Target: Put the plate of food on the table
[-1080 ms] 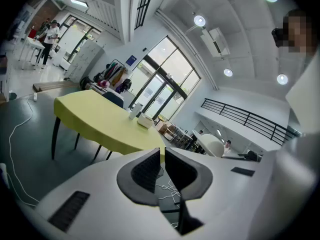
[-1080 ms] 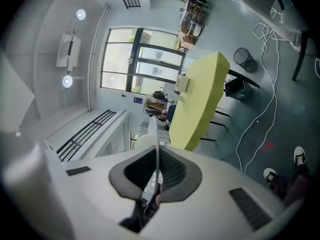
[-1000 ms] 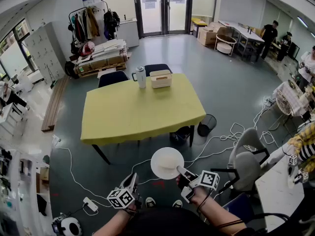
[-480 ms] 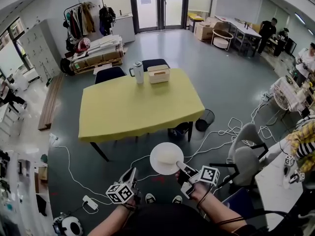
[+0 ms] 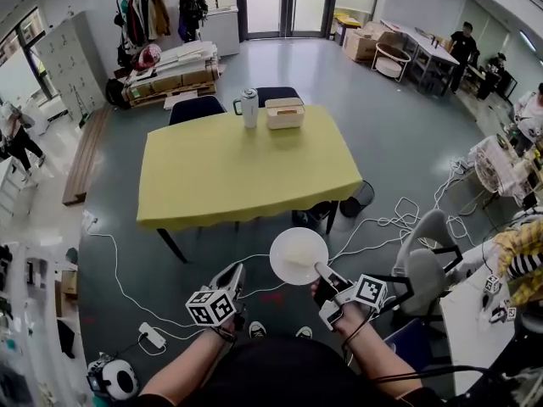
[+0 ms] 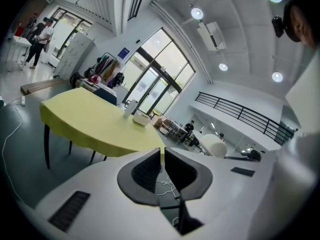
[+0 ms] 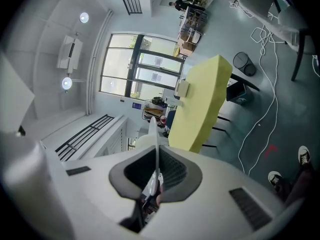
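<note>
A white plate (image 5: 298,254) with a pale lump of food on it hangs over the floor, short of the near edge of the yellow table (image 5: 246,168). My right gripper (image 5: 323,280) is shut on the plate's near rim; in the right gripper view the plate (image 7: 152,134) shows edge-on between the jaws. My left gripper (image 5: 230,280) is lower left of the plate, jaws shut with nothing between them (image 6: 162,159). The yellow table (image 6: 95,124) lies ahead of it.
A bottle (image 5: 249,108) and a white box (image 5: 285,113) stand at the table's far edge, with two dark chairs behind. Cables (image 5: 382,236) trail over the floor. A grey office chair (image 5: 424,274) is at my right, a bin (image 5: 353,203) by the table's right leg.
The plate and my right gripper have shifted slightly right and forward as I walk toward the table. The left gripper has kept its place beside them.
</note>
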A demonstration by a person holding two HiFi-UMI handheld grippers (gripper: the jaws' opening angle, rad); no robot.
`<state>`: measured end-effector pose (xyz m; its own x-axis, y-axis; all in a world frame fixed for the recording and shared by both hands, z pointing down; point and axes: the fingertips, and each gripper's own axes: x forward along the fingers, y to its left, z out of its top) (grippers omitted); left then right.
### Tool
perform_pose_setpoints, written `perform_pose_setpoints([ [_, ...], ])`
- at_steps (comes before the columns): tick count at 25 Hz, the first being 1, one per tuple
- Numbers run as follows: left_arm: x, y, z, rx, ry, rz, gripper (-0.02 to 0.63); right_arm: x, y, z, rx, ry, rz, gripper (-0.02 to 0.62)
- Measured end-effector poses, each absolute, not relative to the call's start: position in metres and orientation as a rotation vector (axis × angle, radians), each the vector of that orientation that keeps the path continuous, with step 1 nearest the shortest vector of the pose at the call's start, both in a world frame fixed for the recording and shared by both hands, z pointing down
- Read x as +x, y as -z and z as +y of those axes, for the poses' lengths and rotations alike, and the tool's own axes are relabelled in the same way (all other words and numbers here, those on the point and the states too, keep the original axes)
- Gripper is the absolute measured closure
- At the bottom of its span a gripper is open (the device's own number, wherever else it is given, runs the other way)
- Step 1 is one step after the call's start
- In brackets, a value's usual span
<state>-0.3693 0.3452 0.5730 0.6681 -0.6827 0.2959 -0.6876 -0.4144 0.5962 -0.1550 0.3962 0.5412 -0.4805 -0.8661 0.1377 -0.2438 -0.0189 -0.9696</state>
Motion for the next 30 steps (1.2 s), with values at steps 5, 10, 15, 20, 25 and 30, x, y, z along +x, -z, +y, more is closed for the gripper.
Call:
perform_pose_setpoints([
  [5,-0.373,-0.557,0.326,2.245,-0.018,-1.031,0.581,-0.165,-0.540,0.386,-1.184,1.515,1.719,0.574],
  [10,-0.381,-0.550,0.311,2.261,-0.007,-1.002,0.592,-0.170,-0.536,0.379,-1.213,1.486,1.705,0.574],
  [15,-0.385,-0.551,0.300,2.268,-0.002,-0.991,0.595,-0.169,-0.538,0.375,-1.228,1.467,1.679,0.574],
  [20,-0.376,-0.548,0.292,2.297,0.012,-0.978,0.597,-0.159,-0.538,0.368,-1.239,1.463,1.658,0.574],
  [25,-0.365,-0.543,0.272,2.312,0.024,-0.994,0.597,-0.146,-0.543,0.347,-1.233,1.462,1.661,0.574],
  [30,-0.349,-0.538,0.248,2.334,0.026,-1.028,0.597,-0.129,-0.542,0.316,-1.186,1.463,1.688,0.574],
])
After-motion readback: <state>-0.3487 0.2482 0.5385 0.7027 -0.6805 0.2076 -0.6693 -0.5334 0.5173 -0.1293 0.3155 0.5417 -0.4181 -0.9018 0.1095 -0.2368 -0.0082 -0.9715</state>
